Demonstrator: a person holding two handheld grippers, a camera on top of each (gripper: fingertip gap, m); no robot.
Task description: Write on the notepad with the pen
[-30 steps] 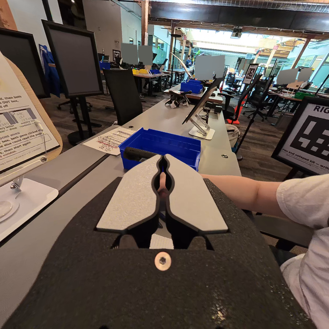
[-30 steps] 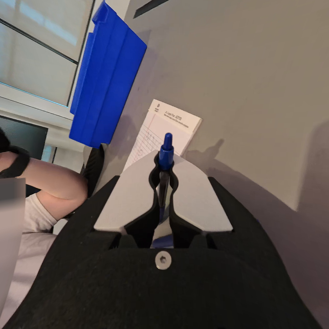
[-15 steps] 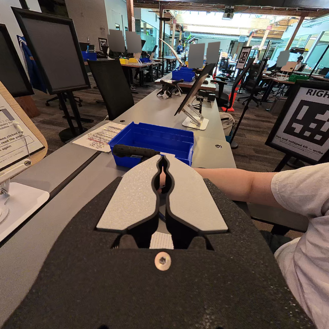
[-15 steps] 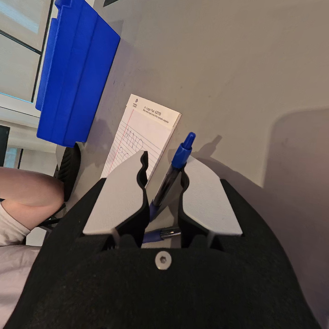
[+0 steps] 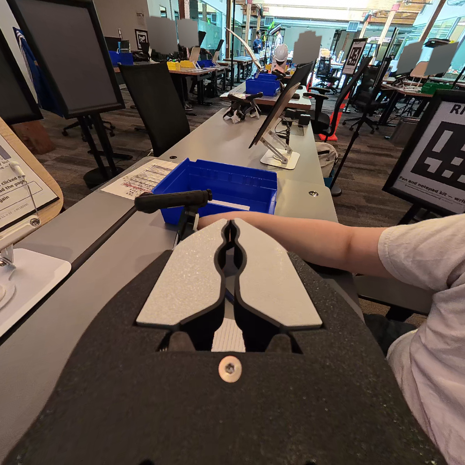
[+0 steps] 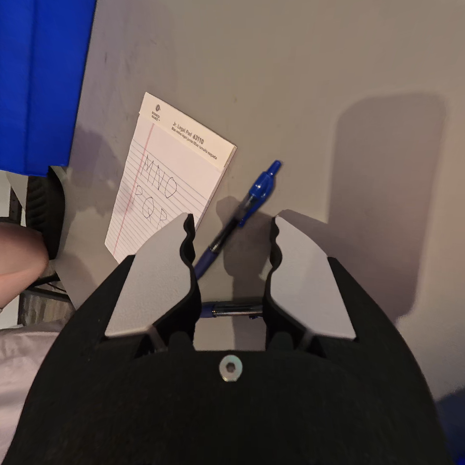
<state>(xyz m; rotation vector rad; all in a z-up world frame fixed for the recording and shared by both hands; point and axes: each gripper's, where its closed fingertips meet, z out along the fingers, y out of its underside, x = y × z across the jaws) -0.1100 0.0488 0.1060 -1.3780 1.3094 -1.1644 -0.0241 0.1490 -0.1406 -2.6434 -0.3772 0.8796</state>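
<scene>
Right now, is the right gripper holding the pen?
No, the right gripper is open and the pen lies on the table beside the notepad.

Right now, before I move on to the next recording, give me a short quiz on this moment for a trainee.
1. True or false: the right tool grips the blue pen.
2. Where does the blue pen lie? A) across the written page of the notepad; B) on the grey table beside the notepad; C) inside the blue bin.
3. Fill in: the left tool has its jaws ___.

Key: 1. False: the right tool is open and the pen lies loose. 2. B. 3. Shut.
</scene>
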